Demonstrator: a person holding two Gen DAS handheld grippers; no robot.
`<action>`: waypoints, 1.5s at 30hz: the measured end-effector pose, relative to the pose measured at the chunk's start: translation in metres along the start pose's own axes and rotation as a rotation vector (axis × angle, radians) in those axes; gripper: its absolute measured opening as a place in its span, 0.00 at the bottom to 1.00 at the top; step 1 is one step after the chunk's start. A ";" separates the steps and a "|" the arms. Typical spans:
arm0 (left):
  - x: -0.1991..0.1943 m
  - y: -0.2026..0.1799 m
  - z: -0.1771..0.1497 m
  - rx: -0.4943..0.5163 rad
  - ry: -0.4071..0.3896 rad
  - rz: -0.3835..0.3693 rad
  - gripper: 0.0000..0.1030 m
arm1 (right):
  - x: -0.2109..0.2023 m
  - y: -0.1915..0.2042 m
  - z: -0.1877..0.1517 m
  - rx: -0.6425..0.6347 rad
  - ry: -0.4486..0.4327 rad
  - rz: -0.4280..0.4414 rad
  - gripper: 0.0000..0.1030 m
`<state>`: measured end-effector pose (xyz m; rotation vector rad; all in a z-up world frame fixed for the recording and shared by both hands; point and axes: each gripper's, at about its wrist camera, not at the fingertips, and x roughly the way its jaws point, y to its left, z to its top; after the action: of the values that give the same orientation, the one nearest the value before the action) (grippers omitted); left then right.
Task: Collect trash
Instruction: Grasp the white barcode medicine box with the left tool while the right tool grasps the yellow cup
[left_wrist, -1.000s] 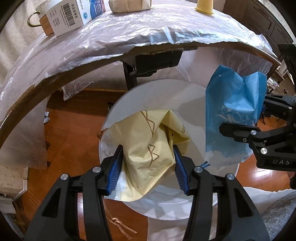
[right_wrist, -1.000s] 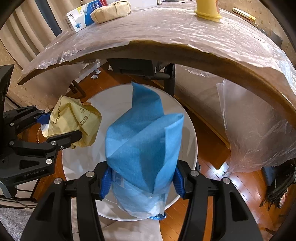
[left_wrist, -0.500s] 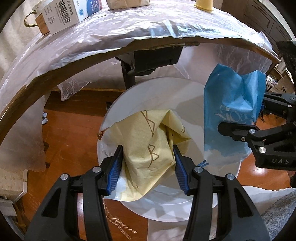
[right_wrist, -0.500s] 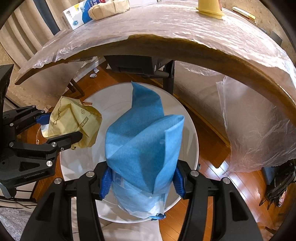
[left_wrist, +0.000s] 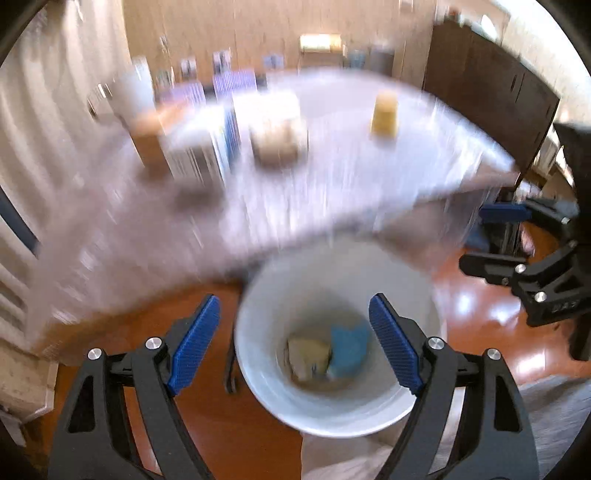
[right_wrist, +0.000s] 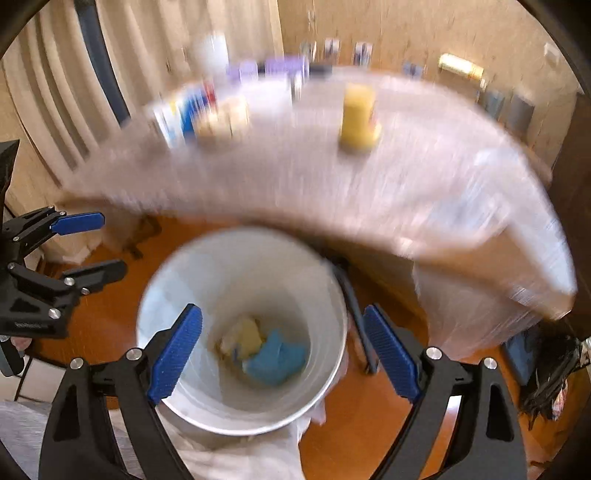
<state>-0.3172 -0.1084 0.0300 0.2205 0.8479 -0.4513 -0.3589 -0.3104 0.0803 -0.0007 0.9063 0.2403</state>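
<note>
A white bin (left_wrist: 258, 373) stands on the wooden floor below both grippers; it also shows in the right wrist view (right_wrist: 155, 332). A yellow bag (left_wrist: 308, 356) and a blue bag (left_wrist: 349, 349) lie at its bottom, and they show in the right wrist view as the yellow bag (right_wrist: 247, 336) and the blue bag (right_wrist: 275, 358). My left gripper (left_wrist: 293, 343) is open and empty above the bin. My right gripper (right_wrist: 282, 349) is open and empty above the bin. Both views are blurred by motion.
A plastic-covered table (left_wrist: 332, 192) lies beyond the bin, with a yellow cup (left_wrist: 384, 114), a tan wrapped bundle (left_wrist: 279, 142), a white and blue carton (left_wrist: 201, 147) and a wooden block with a white mug (left_wrist: 147, 136). A dark cabinet (left_wrist: 491, 85) stands at the right.
Both grippers opened and let go of their bags, which dropped to the bottom of the bin. Both grippers rose and tilted up, so the tabletop shows from above.
</note>
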 end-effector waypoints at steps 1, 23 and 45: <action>-0.014 0.000 0.007 -0.004 -0.050 0.012 0.95 | -0.014 0.001 0.007 -0.008 -0.064 -0.017 0.96; 0.054 0.060 0.075 -0.152 -0.066 0.115 0.99 | 0.059 -0.032 0.095 0.061 -0.149 -0.112 0.96; 0.092 0.069 0.091 -0.152 -0.006 0.007 0.61 | 0.099 -0.044 0.104 0.091 -0.091 -0.078 0.71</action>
<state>-0.1712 -0.1076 0.0189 0.0816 0.8717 -0.3789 -0.2099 -0.3219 0.0630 0.0579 0.8245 0.1252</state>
